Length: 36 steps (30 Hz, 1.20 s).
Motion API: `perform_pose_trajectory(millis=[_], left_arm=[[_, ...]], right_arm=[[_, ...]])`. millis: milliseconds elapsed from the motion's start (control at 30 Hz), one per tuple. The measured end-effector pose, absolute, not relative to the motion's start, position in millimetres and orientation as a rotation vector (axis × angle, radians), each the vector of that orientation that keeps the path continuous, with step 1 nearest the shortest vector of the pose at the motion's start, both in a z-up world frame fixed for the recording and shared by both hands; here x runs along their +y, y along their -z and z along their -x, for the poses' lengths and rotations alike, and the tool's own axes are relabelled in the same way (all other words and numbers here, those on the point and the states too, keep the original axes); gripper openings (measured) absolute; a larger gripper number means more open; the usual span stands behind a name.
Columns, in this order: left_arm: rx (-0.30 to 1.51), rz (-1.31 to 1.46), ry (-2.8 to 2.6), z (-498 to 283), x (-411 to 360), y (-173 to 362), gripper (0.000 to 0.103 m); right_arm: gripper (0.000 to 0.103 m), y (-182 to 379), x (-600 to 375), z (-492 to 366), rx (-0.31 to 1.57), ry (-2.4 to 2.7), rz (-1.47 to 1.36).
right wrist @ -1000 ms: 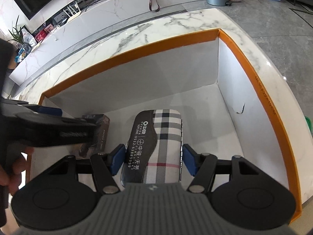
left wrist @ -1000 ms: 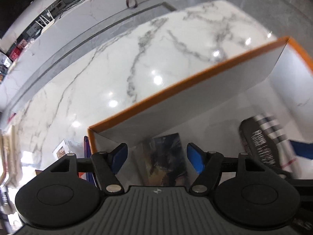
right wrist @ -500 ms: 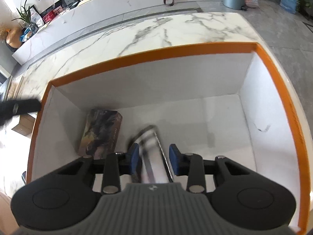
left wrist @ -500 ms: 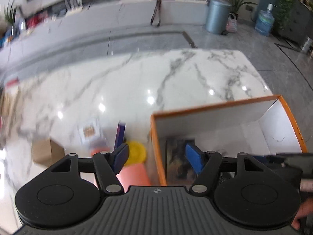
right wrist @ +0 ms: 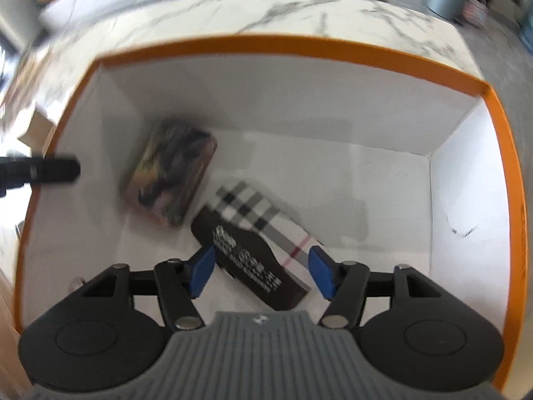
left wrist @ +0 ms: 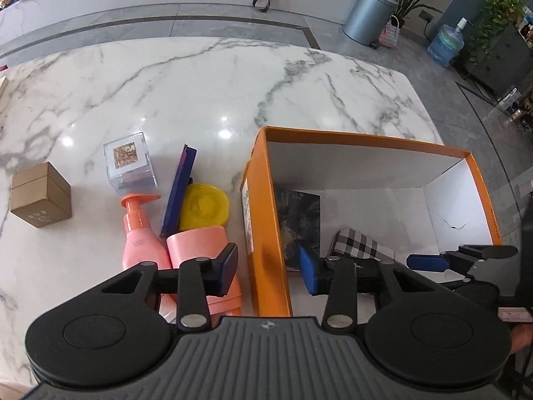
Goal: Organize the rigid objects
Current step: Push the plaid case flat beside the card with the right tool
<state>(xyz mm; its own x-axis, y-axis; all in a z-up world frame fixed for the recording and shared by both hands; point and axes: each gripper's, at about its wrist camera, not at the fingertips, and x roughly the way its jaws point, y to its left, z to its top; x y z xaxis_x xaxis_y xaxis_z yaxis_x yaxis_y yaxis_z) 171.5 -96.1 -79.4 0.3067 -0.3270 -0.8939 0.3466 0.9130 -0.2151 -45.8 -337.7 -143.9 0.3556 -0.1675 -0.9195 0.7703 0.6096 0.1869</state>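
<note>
An orange box (left wrist: 266,220) with white inside stands on the marble table; it also shows in the right wrist view (right wrist: 299,48). Inside lie a dark printed tin (right wrist: 171,178) and a plaid glasses case (right wrist: 256,243), also seen in the left wrist view (left wrist: 358,245). My right gripper (right wrist: 261,271) is open and empty above the case. My left gripper (left wrist: 269,268) is open and empty, straddling the box's left wall. Left of the box lie a pink pump bottle (left wrist: 141,233), a pink cup (left wrist: 203,250), a yellow lid (left wrist: 205,206) and a blue flat box (left wrist: 180,190).
A clear cube with a brown fill (left wrist: 128,163) and a small brown cardboard box (left wrist: 40,198) stand further left on the table. The table's far edge drops to a grey floor with a bin (left wrist: 369,16).
My right gripper has opened and let go of the plaid case, which now lies in the box. My left gripper has risen and pulled back left, out of the box.
</note>
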Motion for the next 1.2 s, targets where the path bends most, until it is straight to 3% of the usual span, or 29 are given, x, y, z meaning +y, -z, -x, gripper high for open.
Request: perform_pose_trajectory(millis=[133,200,433,500,600,667,800,900,933,1100,1200], left_arm=[[1.191,0.002,0.445,-172.3,-94.5,83.4,0.048],[1.191,0.007,0.45,-172.1,-93.6,82.8,0.048],[1.194,0.007,0.461,-172.4,-94.0,82.7,0.048],[1.193,0.006,0.47,-172.6,-94.3,82.3,0.048],[1.198,0.015,0.471,-173.0,-92.7,84.7,0.048],[1.208,0.02,0.468,-173.2,-91.1,86.5,0.048],[1.21,0.032,0.473,-174.1,-85.4,87.6,0.048],[1.213,0.042,0.487,-175.2,-83.4,89.6,0.042],[1.216,0.049,0.495,-175.4,-83.3,90.5,0.041],[1.223,0.076,0.527,-176.7,-84.1,91.9,0.031],[1.226,0.08,0.53,-177.8,-84.9,91.4,0.026]], right_arm=[[0.065,154.3,-348.5,39.3,1.164,0.615,-0.626],[0.071,158.9,-354.6,36.3,1.199,0.585,-0.639],[0.064,160.1,-364.3,36.0,1.196,0.699,-0.796],[0.06,158.4,-364.3,33.8,1.174,0.729,-0.813],[0.043,153.0,-368.3,30.8,1.112,0.787,-0.869],[0.038,149.9,-373.0,28.5,1.055,0.803,-0.921],[0.038,142.7,-370.0,19.6,0.983,0.726,-0.916],[0.056,139.6,-372.0,21.0,0.966,0.782,-0.85],[0.058,139.5,-373.0,21.2,0.965,0.795,-0.835],[0.057,148.5,-392.5,26.0,0.961,0.783,-0.88],[0.049,151.7,-390.0,14.1,0.98,0.745,-0.865]])
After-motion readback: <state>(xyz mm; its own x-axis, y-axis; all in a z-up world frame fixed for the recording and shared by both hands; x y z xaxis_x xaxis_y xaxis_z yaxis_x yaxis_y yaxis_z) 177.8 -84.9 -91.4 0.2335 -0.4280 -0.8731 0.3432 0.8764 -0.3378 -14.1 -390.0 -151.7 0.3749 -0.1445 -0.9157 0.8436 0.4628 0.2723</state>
